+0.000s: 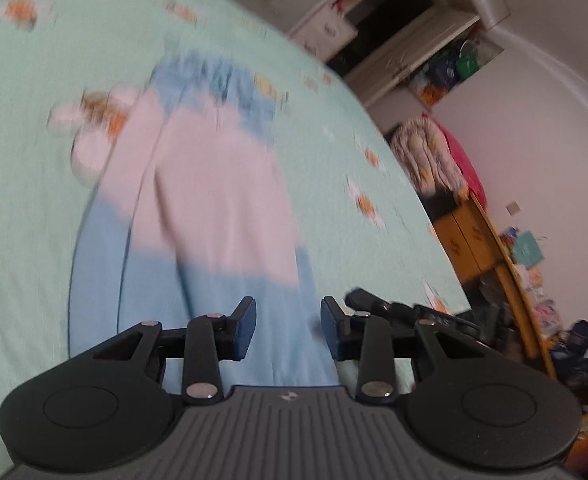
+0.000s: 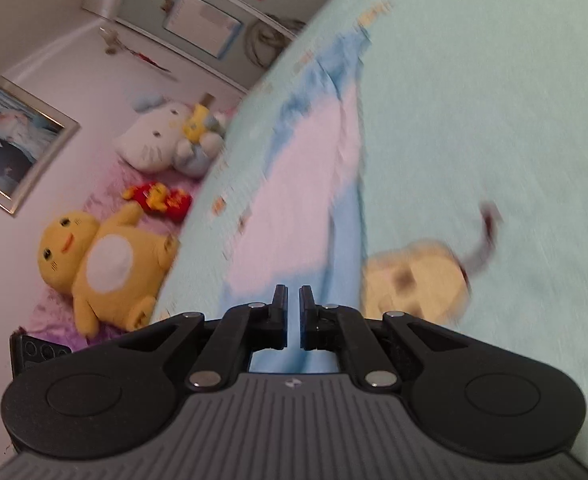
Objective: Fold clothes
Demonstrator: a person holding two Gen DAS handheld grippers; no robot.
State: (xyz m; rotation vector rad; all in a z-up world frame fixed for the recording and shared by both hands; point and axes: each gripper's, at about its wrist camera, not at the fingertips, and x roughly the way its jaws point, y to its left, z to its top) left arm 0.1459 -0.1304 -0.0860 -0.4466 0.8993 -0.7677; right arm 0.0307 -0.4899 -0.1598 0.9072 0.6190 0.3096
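Lying along the mint-green bed sheet is the garment, light blue with a broad pale pink band across its middle, stretching away from both grippers. Blur from motion softens its edges, and no label or writing on it can be read. The left gripper hangs just above the near blue end with its jaws parted to a moderate gap and nothing between them. The right gripper has its jaws drawn almost together, only a thin slit showing, and no cloth caught in it. Beside the bed sit a yellow plush toy and a white cat plush. A small emblem on the gripper body is too tiny to make out.
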